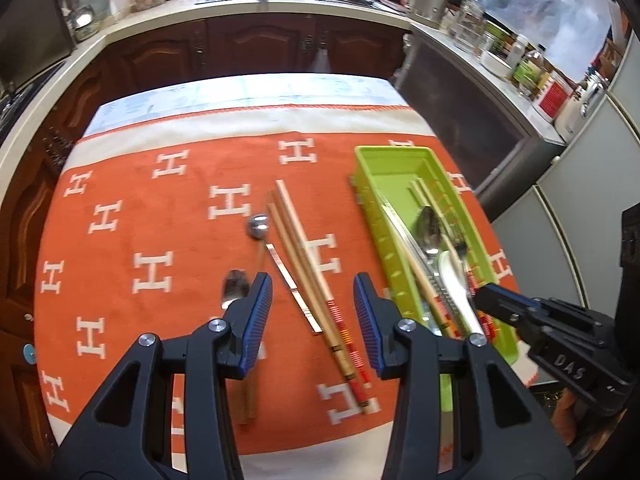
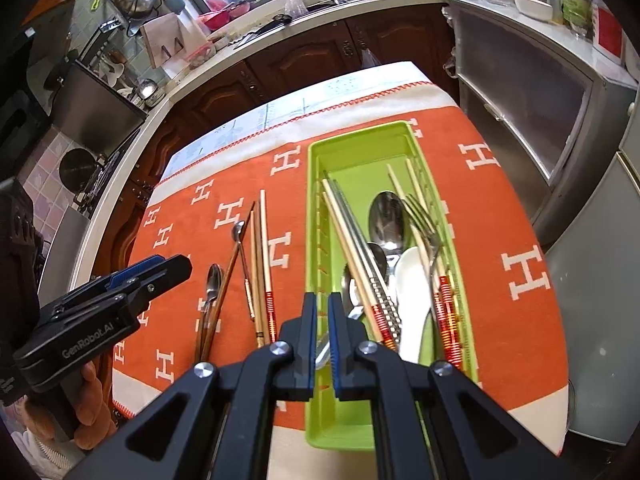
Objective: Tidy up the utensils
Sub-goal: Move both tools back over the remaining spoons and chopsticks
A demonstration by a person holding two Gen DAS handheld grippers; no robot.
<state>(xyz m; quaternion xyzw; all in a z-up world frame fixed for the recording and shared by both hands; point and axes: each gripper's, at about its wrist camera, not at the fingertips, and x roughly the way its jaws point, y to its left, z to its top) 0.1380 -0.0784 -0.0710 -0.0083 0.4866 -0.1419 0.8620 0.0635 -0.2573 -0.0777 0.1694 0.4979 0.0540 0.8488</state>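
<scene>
A green tray lies on the orange cloth and holds chopsticks, a steel spoon, a fork and a white spoon. Left of it on the cloth lie a pair of wooden chopsticks, a thin long-handled spoon, a second spoon and dark brown chopsticks. My left gripper hovers open above the wooden chopsticks, holding nothing. My right gripper is shut and empty over the tray's near left wall.
The orange cloth with white H letters covers a small table. Dark wooden cabinets and a cluttered counter run behind it. A grey appliance stands close on the right. A person's hand holds the left gripper.
</scene>
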